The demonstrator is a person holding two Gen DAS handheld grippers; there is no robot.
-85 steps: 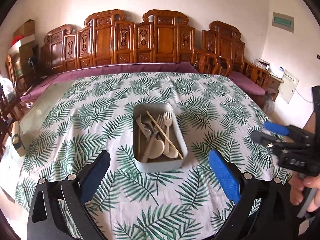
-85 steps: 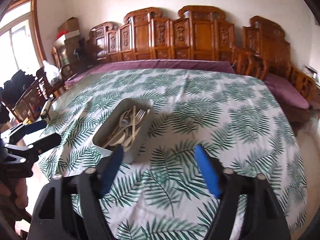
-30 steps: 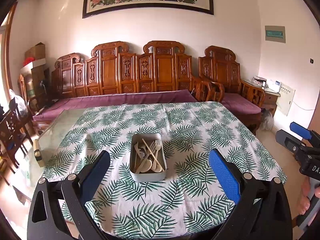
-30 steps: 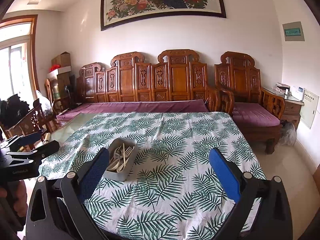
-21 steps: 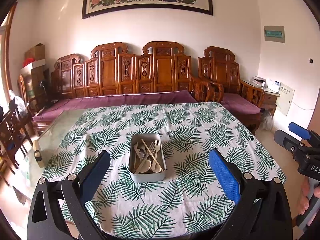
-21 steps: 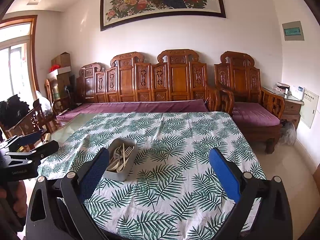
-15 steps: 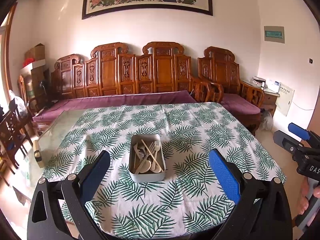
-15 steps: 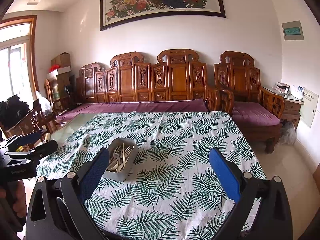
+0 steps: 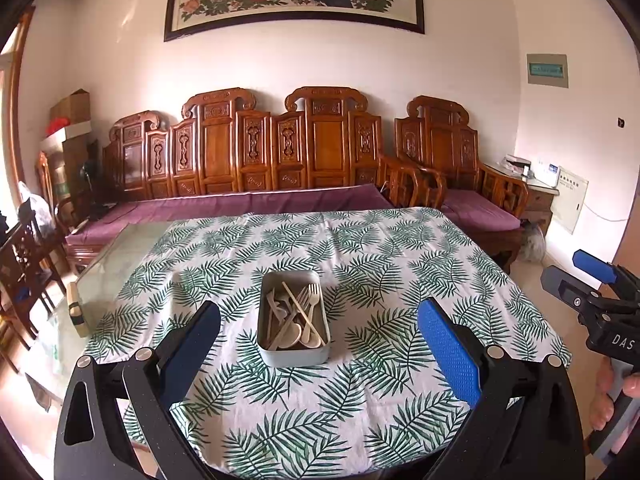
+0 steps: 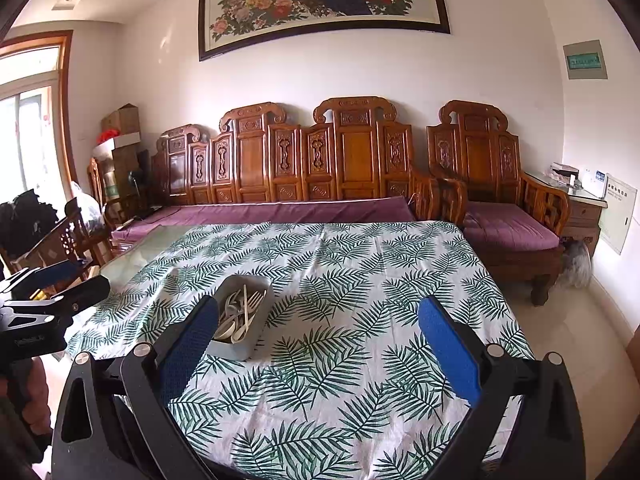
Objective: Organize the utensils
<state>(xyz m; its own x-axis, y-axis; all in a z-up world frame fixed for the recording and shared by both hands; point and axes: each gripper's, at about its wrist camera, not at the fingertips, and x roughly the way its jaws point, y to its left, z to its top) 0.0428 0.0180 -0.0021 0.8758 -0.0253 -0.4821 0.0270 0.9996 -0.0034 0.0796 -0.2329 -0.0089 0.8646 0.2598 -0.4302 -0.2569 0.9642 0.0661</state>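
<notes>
Lying lengthwise dead ahead of the wide-spread left gripper (image 9: 319, 334), the utensil tray (image 9: 293, 354) sits left of the equally wide right gripper (image 10: 319, 334).

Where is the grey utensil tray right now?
In the left wrist view the grey utensil tray sits mid-table on the leaf-print tablecloth, centred ahead of the left gripper; the right wrist view shows it left of centre.
</notes>
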